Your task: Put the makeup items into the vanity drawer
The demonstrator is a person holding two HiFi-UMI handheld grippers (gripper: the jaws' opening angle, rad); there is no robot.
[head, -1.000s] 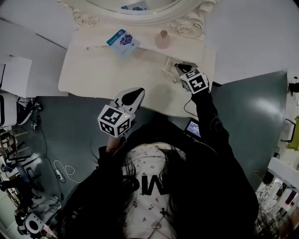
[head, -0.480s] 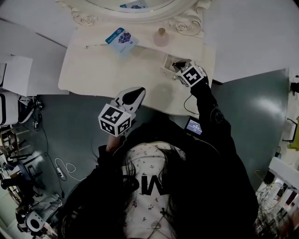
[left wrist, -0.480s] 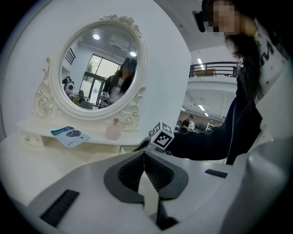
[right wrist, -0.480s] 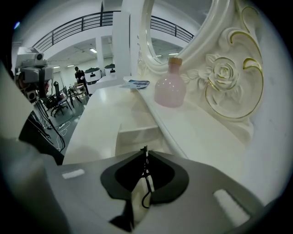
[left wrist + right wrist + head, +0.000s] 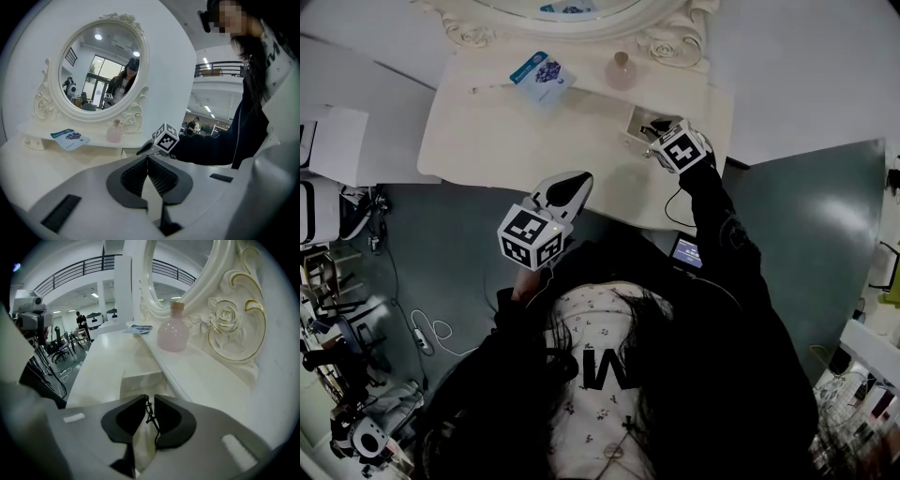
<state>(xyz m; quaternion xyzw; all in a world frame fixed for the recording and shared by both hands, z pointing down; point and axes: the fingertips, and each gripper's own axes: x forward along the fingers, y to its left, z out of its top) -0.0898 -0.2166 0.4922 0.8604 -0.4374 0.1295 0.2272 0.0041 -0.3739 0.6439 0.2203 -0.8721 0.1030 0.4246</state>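
Makeup item [image 5: 150, 417]: thin and black, like bent wire. Its long side runs along the jaws, toward the drawer.
Right gripper [image 5: 149, 401]: jaws pinched on the makeup item, just over the drawer, near the vanity's back right corner.
Drawer [image 5: 140, 378]: open and pale inside. I cannot tell what lies in it.
Left gripper [image 5: 147, 161]: jaws together with nothing between them, over the vanity's [image 5: 506, 141] front edge.
Head view: the makeup item is too small to see there.
Back shelf: pink bottle [image 5: 173, 333] and blue packet [image 5: 542, 73].
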